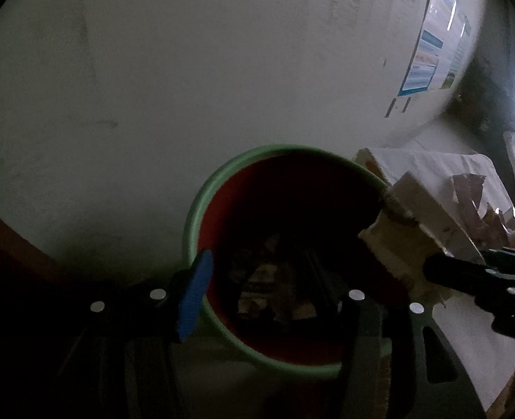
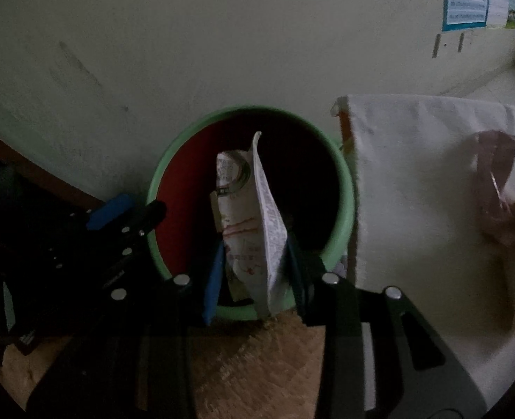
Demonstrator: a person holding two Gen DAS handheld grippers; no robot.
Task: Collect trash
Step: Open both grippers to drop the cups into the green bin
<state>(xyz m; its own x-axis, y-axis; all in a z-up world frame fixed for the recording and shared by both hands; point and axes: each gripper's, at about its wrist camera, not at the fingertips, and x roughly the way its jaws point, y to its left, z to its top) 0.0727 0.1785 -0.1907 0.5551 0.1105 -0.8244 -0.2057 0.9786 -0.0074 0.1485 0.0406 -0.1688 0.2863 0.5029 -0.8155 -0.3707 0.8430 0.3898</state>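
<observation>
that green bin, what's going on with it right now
A person is collecting trash with two handheld grippers. The right gripper is shut on a crumpled white wrapper and holds it over the green bin, which has a red inside. The left gripper hangs open over the bin, holding nothing. More wrappers lie on the white cloth alongside.
</observation>
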